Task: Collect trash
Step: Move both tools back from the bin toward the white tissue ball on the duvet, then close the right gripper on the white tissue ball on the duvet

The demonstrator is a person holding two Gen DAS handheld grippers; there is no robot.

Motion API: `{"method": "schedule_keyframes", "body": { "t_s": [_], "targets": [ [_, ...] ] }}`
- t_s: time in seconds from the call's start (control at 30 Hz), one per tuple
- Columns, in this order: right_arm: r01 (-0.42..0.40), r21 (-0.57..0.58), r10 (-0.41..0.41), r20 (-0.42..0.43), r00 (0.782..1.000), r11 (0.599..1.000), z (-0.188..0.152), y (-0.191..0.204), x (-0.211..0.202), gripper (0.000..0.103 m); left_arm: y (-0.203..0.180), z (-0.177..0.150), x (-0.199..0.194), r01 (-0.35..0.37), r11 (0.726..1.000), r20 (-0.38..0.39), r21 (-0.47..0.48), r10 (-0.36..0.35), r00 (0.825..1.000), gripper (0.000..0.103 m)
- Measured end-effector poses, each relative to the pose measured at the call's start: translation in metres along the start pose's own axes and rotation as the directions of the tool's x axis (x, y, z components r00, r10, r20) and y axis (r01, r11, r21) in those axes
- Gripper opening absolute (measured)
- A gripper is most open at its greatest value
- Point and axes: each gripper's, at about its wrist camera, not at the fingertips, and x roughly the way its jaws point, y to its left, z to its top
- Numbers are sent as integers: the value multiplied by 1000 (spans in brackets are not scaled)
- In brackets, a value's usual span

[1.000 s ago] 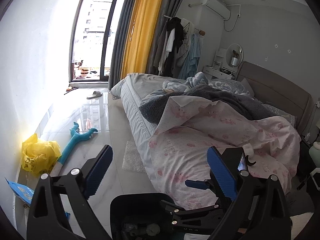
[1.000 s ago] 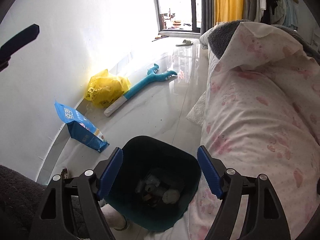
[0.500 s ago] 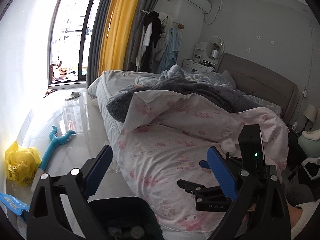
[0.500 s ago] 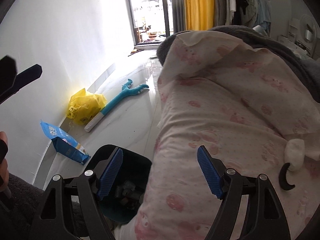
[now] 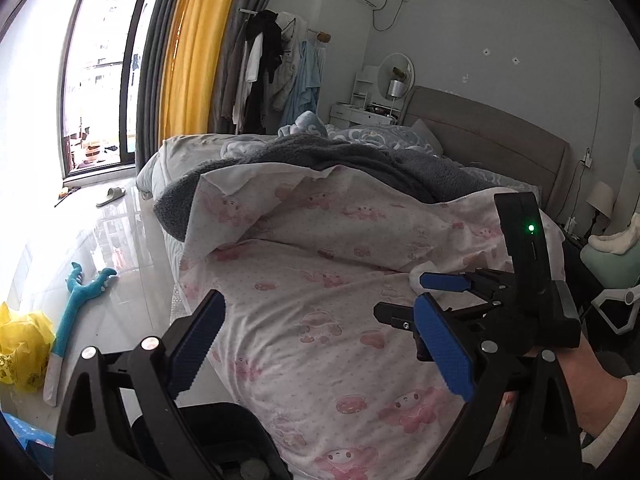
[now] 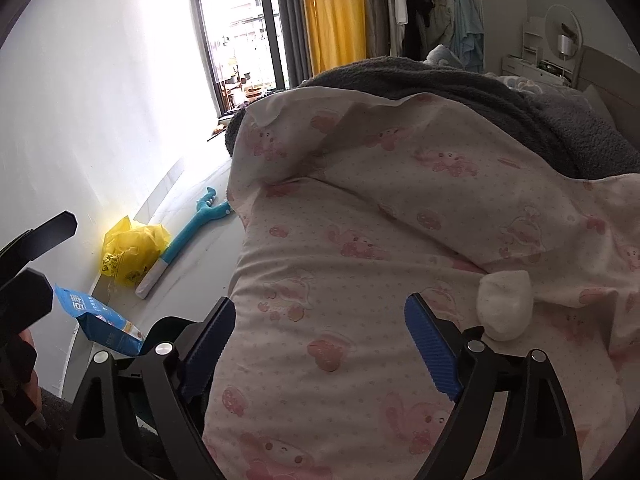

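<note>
Lying on quilt (image 6: 360, 264): perhaps one tissue wad (image 6: 505, 305).

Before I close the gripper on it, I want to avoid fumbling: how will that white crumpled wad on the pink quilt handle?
The white wad looks like soft crumpled tissue, so it is probably very light and will squash. It rests on the yielding pink quilt, so pressing down may sink it. Its rounded shape might let it roll.

Both wrist views overlook bed (image 5: 320, 280)
</note>
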Motion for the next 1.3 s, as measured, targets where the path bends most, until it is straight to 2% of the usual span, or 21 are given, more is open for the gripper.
{"method": "schedule_keyframes", "body": {
  "t_s": [0.37, 0.67, 0.87, 1.03, 1.17, 1.3],
  "targets": [
    [61, 37, -60, -20, 998, 997, 0, -57, 13, 89, -36, -5, 36, 66, 994, -57, 89, -61, 996, 97],
    [66, 107, -64, -21, 998, 992, 1, -102, 23, 89, -54, -4, 56, 120, 989, -56, 85, -115, 992, 97],
    [70, 155, -68, -18, 997, 985, 0, -132, 28, 89, -67, -7, 78, 150, 983, -94, 102, -141, 986, 97],
    [45, 212, -38, -38, 999, 976, -9, -154, 37, 89, -83, -13, 94, 188, 975, -124, 119, -174, 977, 97],
    [-27, 280, 38, -34, 999, 960, -12, -172, 42, 89, -95, -18, 107, 228, 966, -151, 124, -209, 966, 97],
    [-57, 274, 69, -34, 997, 960, -9, -181, 44, 89, -107, -24, 118, 266, 955, -180, 130, -241, 954, 97]
  ]
}}
